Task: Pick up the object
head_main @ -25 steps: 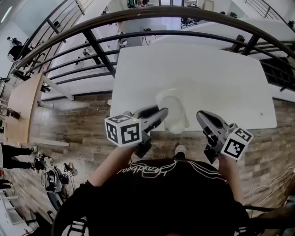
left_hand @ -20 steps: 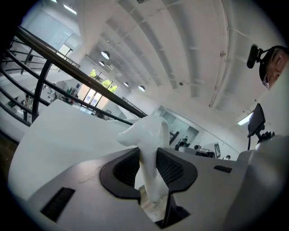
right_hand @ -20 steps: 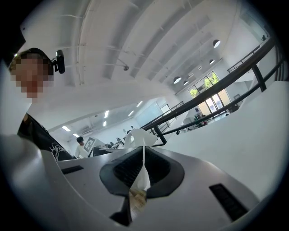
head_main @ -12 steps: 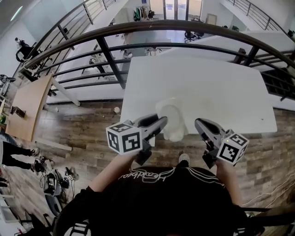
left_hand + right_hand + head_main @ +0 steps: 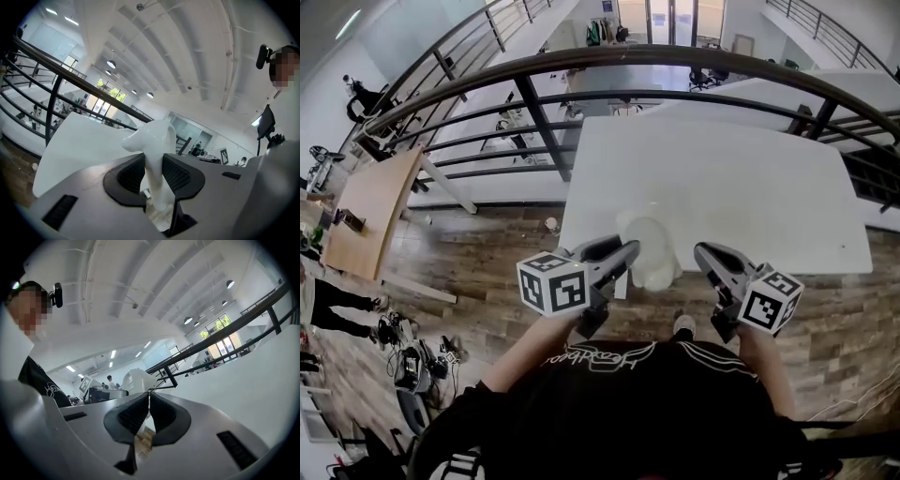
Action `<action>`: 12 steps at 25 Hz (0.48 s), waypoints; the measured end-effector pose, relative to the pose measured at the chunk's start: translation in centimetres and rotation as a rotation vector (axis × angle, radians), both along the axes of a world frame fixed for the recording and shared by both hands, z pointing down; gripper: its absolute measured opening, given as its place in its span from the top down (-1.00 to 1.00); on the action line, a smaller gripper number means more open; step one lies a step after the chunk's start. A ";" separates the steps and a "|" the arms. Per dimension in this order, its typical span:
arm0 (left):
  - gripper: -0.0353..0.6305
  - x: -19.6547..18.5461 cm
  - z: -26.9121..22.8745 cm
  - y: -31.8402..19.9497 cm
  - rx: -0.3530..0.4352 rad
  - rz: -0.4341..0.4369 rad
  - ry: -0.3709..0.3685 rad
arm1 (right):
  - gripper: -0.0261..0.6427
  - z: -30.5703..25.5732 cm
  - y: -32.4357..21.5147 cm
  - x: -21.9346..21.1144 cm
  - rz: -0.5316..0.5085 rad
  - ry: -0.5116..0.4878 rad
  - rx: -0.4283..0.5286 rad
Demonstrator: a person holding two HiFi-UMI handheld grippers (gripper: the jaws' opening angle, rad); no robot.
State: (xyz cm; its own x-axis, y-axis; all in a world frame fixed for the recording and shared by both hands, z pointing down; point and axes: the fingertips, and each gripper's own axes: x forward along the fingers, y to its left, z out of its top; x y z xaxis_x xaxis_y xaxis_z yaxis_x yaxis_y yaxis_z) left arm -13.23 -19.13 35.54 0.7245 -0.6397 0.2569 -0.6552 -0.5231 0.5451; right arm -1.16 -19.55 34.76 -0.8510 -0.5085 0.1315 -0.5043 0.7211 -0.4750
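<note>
A glossy white object (image 5: 649, 246) with a rounded, spout-like top hangs at the front edge of the white table (image 5: 722, 178), overlapping that edge. My left gripper (image 5: 630, 251) is shut on it. In the left gripper view both dark pads press on the narrow part of the white object (image 5: 152, 140) between the left gripper (image 5: 153, 173) jaws, which point up toward the ceiling. My right gripper (image 5: 703, 253) stands to the right of the object, apart from it. The right gripper (image 5: 149, 401) is shut with nothing between its pads, and the white object (image 5: 137, 379) shows beyond them.
A dark metal railing (image 5: 581, 66) curves behind the table, with a lower floor beyond it. Wooden flooring (image 5: 469, 272) lies to the left and under me. A wooden desk (image 5: 366, 211) and a person's legs (image 5: 328, 300) are at far left.
The head view has shifted a little, so the table and railing sit slightly more to the right. Both grippers and the white object keep their places relative to each other.
</note>
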 end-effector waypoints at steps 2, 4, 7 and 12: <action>0.53 -0.1 0.0 0.0 -0.004 -0.004 -0.001 | 0.86 0.1 -0.2 -0.1 -0.007 0.001 -0.001; 0.53 0.0 -0.1 0.1 -0.007 -0.005 0.001 | 0.86 0.0 -0.2 -0.2 -0.010 -0.001 -0.006; 0.53 0.1 -0.2 0.2 -0.009 -0.010 0.010 | 0.86 -0.1 -0.2 -0.1 -0.012 -0.002 -0.006; 0.53 0.1 0.2 0.0 -0.018 -0.021 0.019 | 0.86 0.0 -0.5 -0.1 -0.019 0.004 -0.005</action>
State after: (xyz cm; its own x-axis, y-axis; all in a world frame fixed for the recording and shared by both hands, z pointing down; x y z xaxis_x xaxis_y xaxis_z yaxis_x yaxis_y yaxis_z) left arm -13.16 -19.09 35.71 0.7158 -0.6501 0.2549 -0.6552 -0.4990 0.5672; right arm -1.30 -20.05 34.74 -0.8597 -0.4920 0.1371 -0.4926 0.7279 -0.4769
